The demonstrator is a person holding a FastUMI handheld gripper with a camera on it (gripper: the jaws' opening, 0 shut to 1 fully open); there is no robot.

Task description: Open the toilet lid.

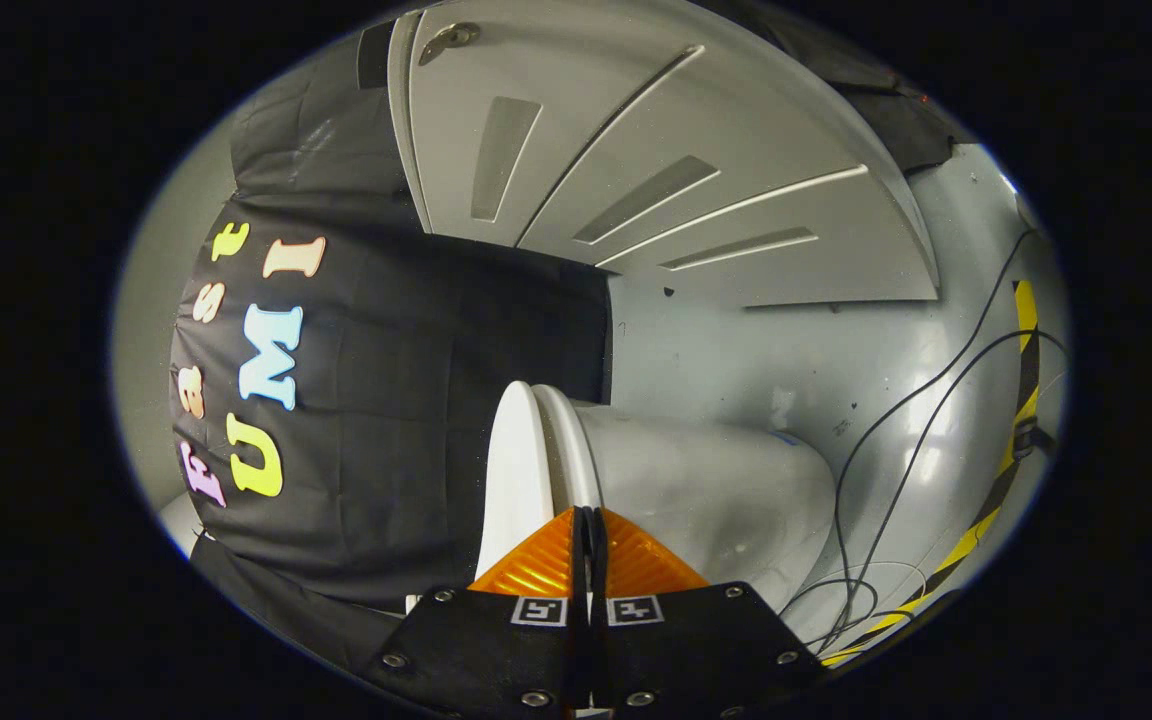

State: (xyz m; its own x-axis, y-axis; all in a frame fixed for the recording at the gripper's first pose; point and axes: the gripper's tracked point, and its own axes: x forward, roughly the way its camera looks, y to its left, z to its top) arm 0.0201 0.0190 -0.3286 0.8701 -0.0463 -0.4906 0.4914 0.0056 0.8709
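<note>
White toilet lid stands just ahead of the claw, whose orange fingers are pressed together with nothing between them, probably so the tips can push at the lid's edge

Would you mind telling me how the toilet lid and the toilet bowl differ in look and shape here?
The toilet lid looks thin and flat, seen edge-on; the toilet bowl is bulky and rounded. The lid is bright white; the bowl looks greyer, shaded. The lid sits nearer the black cloth wall, the bowl nearer the floor cables. Both are pale, and the tool, fingers shut together, points at where they meet.
</note>
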